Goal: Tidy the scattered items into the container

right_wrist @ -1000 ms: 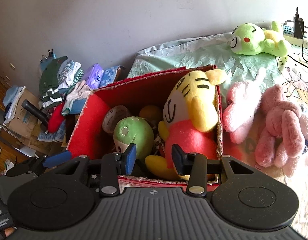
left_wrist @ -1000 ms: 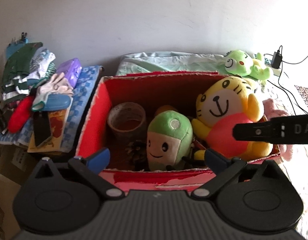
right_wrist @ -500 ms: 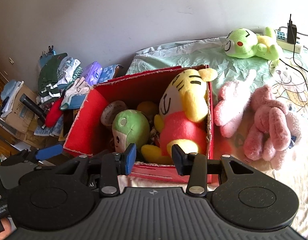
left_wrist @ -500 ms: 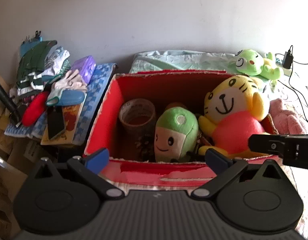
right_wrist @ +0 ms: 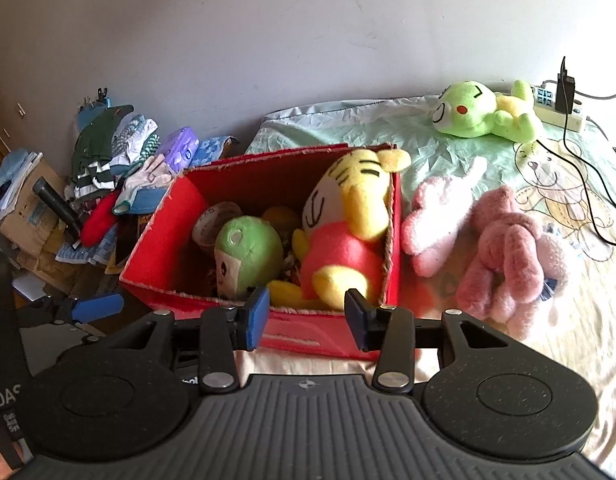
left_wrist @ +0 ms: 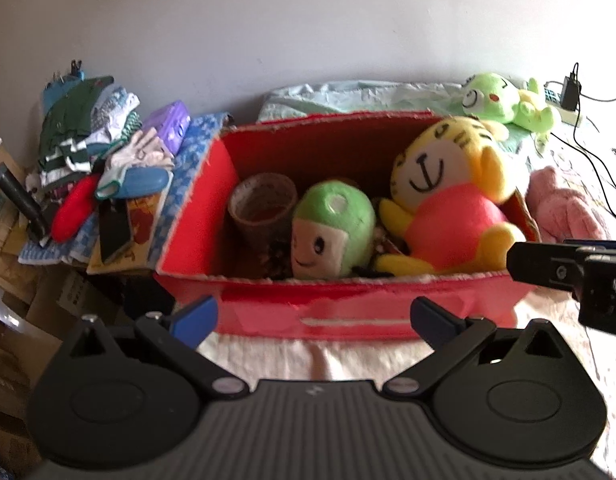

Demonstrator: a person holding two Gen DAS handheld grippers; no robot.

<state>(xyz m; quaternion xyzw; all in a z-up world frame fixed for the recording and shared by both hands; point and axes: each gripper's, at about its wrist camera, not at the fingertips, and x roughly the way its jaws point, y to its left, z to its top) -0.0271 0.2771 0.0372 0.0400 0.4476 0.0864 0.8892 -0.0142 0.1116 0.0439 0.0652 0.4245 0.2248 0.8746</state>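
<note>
A red cardboard box (left_wrist: 332,312) (right_wrist: 156,240) stands on the bed. Inside it are a yellow tiger plush (left_wrist: 448,196) (right_wrist: 348,224), a green-capped plush (left_wrist: 332,228) (right_wrist: 244,248) and a roll of tape (left_wrist: 264,204). Outside, to the right of the box, lie a pale pink plush (right_wrist: 440,216), a darker pink plush (right_wrist: 512,256) and, further back, a green frog plush (right_wrist: 480,110) (left_wrist: 504,98). My left gripper (left_wrist: 314,318) is open and empty, in front of the box. My right gripper (right_wrist: 306,314), also in front of the box, has its jaws partly apart with nothing between them.
A heap of clothes, gloves and books (right_wrist: 120,176) lies left of the box, with cardboard cartons (left_wrist: 12,240) below it. A power strip (right_wrist: 556,100) with cables sits at the far right near the wall. Patterned bed sheet (right_wrist: 588,320) stretches right of the pink plushes.
Both grippers have drawn back from the box, so its front wall now shows in full and the toys look smaller. The right gripper's jaws stay partly apart and empty.
</note>
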